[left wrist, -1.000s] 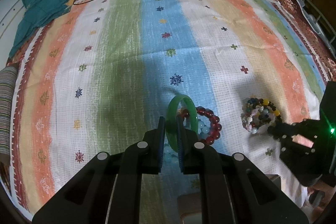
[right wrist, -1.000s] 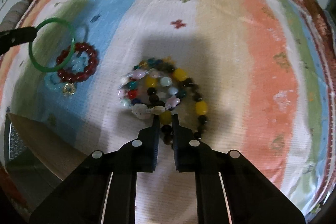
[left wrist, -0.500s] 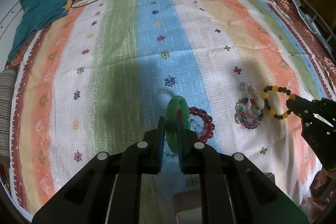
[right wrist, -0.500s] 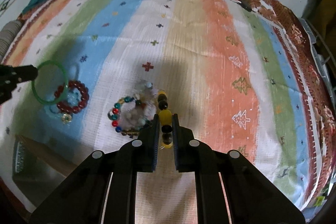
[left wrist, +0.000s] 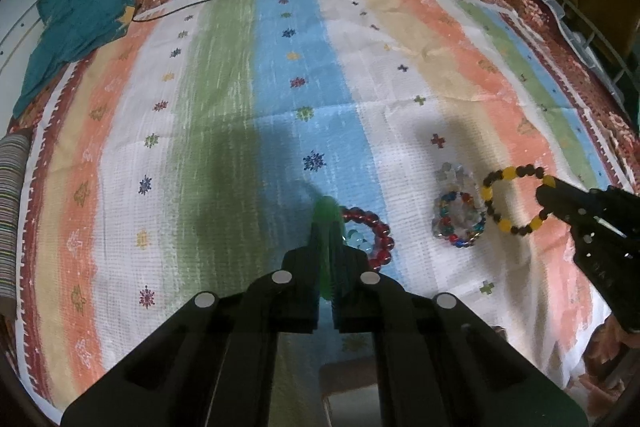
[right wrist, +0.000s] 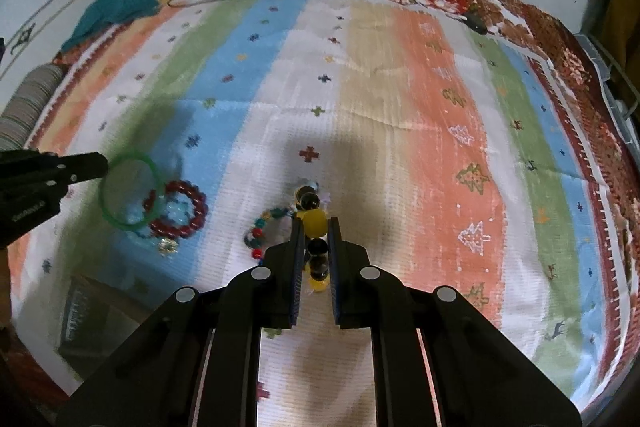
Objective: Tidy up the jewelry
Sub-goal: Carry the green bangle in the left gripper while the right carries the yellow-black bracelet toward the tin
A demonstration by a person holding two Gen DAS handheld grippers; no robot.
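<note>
Striped bedspread (left wrist: 224, 115) covers surface; teal cloth (left wrist: 80, 23) at far corner. Box-like container (right wrist: 96, 323) at near edge, contents not visible. Left gripper (left wrist: 326, 259) clamped on green bangle (right wrist: 130, 193), held clear of spread. Right gripper (right wrist: 314, 247) closed on yellow-and-dark bead bracelet (left wrist: 516, 199), lifted. Red bead bracelet (left wrist: 370, 235) and multicolour bead bracelet (left wrist: 458, 223) lie on spread, unsorted. Judgement: task early, nothing stowed.
</note>
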